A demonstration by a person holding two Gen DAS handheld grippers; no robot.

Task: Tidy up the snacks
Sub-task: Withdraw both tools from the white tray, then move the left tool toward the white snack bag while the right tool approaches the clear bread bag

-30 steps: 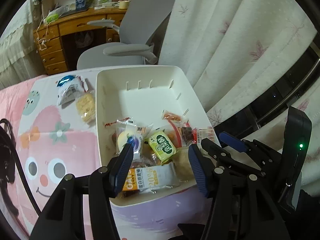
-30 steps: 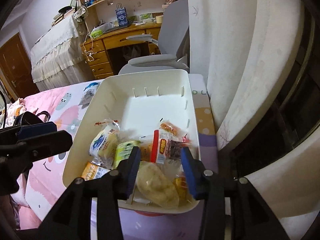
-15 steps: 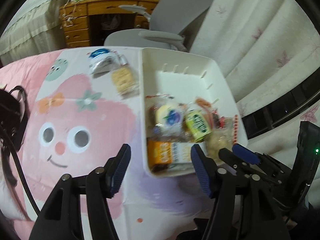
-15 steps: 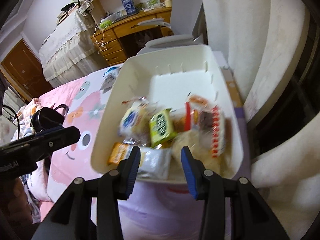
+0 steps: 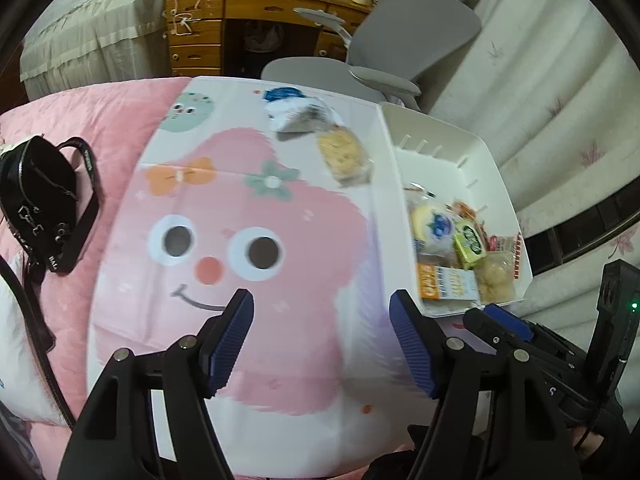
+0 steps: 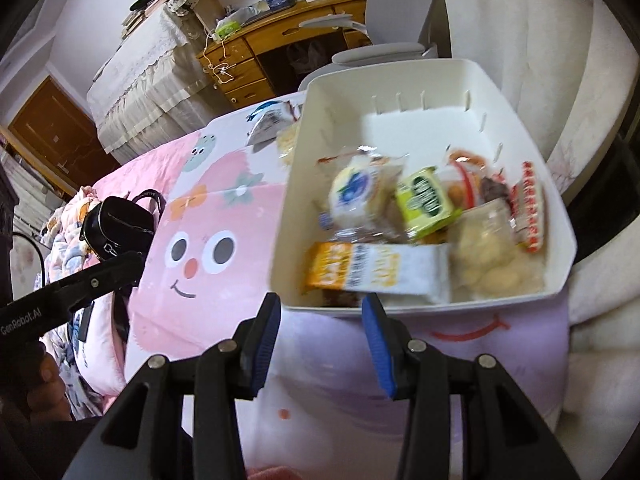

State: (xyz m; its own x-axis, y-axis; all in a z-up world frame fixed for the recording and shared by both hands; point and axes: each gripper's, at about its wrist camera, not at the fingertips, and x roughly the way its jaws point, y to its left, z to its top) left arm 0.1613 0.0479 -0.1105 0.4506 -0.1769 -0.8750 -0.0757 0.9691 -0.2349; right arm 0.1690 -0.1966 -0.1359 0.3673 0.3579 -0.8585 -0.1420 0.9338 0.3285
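Blue ribbed pads: left gripper [image 5: 322, 332] spread wide, holding nothing, hovering over the cartoon-face cloth [image 5: 248, 240].
Right gripper [image 6: 320, 328]: jaws narrower, gap empty, just short of the bin's near wall.
Bin [image 6: 500, 92]: white rigid plastic, slotted walls, long axis running away from the right gripper.
Snacks [image 6: 376, 268]: crinkly wrappers heaped at the near end.
Loose packs [image 5: 344, 154]: on cloth, ahead of the left gripper, beside the bin.

Cloth [image 5: 248, 216]: pink cartoon-face print, spread flat | Handbag [image 5: 38, 196]: black, strap loose, lying on pink bedding left of cloth | Office chair [image 5: 404, 44]: grey, behind cloth | Desk [image 5: 224, 28]: wooden, drawers, cluttered top | Curtains [image 5: 532, 80]: pale, leaf print, right side
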